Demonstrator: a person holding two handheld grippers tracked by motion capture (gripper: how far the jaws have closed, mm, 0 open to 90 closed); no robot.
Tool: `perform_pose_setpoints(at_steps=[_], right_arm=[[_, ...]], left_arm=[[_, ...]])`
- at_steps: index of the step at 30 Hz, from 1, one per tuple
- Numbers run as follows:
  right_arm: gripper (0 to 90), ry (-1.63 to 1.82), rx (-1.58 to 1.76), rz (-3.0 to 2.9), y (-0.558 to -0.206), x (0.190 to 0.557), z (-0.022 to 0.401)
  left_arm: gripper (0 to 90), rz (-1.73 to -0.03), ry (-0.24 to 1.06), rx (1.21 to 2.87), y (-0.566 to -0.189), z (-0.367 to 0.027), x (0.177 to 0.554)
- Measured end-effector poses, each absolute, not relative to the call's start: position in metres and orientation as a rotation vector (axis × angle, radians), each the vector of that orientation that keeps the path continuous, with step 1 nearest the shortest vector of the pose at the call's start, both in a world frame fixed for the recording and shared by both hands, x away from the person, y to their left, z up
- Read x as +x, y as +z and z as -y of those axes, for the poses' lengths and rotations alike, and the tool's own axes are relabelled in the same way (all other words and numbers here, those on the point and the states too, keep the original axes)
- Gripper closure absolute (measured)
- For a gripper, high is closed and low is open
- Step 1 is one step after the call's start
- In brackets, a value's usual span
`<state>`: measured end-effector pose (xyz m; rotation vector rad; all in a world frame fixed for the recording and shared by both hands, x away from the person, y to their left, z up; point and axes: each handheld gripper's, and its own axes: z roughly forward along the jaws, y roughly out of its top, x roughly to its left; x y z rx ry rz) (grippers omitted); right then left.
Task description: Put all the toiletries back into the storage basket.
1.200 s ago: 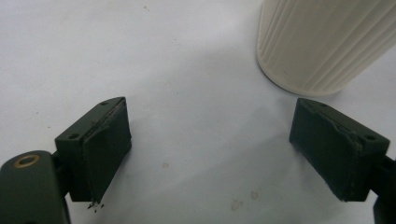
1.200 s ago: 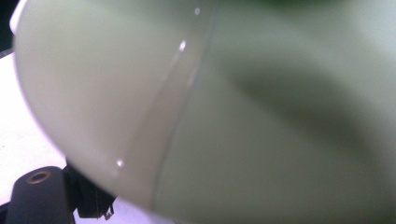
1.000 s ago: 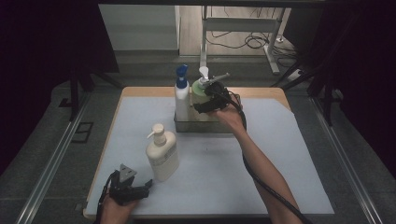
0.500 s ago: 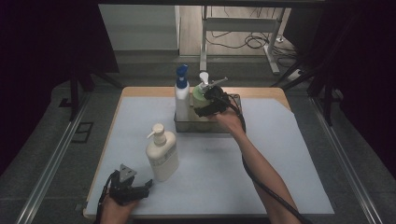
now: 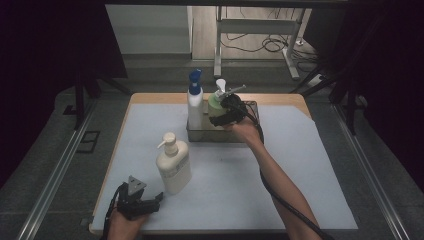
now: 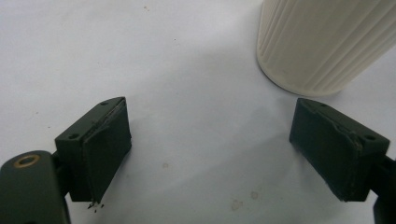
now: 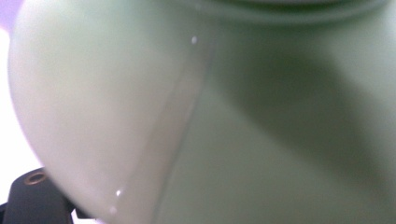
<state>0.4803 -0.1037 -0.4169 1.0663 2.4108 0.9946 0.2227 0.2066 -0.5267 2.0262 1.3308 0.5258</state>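
Jaws first: your right gripper [image 5: 226, 111] is up against the green pump bottle [image 5: 216, 107] at the far side of the table [image 5: 280, 165], and whether its jaws are clamped on it or just slackened you cannot tell from these pictures; the right gripper view has pale green plastic pressed close to the lens, which suggests the bottle sits between them. Your left gripper [image 6: 210, 149] rests near the table's front left corner with its jaws wide apart on the white mat and nothing between them. On the mat, the metal tray [image 5: 250, 131] holds the green bottle and, just beside it on the left, the blue-capped spray bottle [image 5: 194, 100], both upright. The cream pump bottle [image 5: 173, 165] stands alone nearer you, well apart from the tray, its ribbed base just beyond your left jaws. Judging by this, the step in hand is seating the green bottle in the tray. Keep it vertical, let its base settle flat before you let go, and back straight off so you don't knock its white pump head [image 5: 220, 85].
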Motion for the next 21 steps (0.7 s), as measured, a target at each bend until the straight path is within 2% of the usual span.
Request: perform_pose_setpoints(at_steps=[7,11,21], right_arm=[[10.1,1.01,1.045,-2.405,-0.421,0.481,0.106],[0.0,0.991,1.016,-2.42,-0.422,0.478,0.104],[0.0,1.009,0.995,-2.411,-0.42,0.47,0.11]], left_arm=[[12.5,-1.331,0.526,2.026,-0.527,-0.207,0.223],[12.5,-1.331,0.526,2.026,-0.527,-0.207,0.223],[12.5,-1.331,0.526,2.026,-0.527,-0.207,0.223]])
